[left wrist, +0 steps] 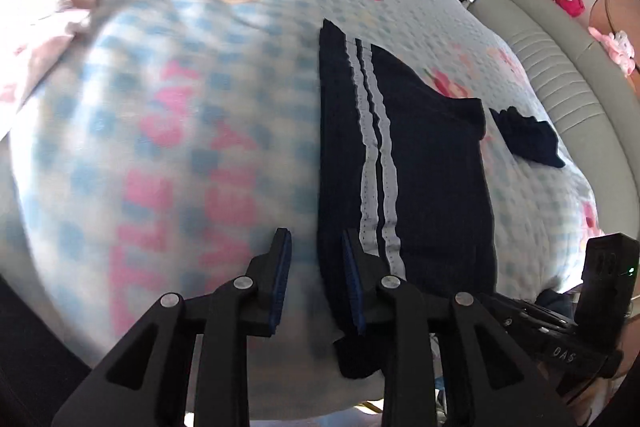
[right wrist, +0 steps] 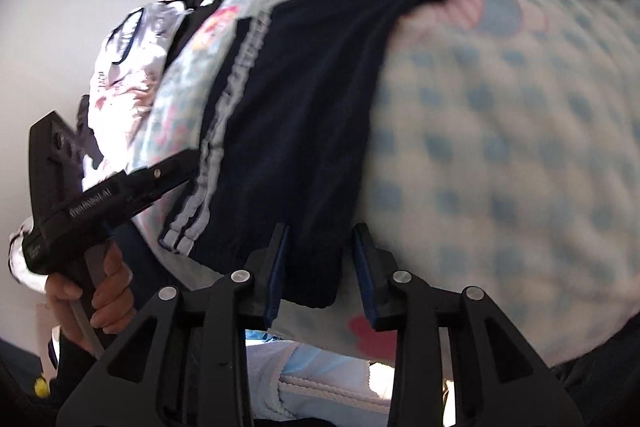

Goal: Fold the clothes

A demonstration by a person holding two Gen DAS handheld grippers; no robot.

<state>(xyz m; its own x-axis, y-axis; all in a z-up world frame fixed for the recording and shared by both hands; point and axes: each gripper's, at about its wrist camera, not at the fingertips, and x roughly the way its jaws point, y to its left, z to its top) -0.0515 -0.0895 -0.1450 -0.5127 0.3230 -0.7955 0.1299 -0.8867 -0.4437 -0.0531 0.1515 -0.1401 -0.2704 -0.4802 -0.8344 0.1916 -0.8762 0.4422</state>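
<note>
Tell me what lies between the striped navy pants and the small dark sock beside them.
Only bare checked blanket. In the left wrist view, a narrow strip of it separates the pants from the sock; nothing else sits in that gap.

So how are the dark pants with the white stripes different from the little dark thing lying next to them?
The striped pants are much bigger and stretch long across the checked blanket; the little dark piece is small and bunched. The pants have two white stripes; the little piece looks plain. Both are dark and lie apart on the blanket.
</note>
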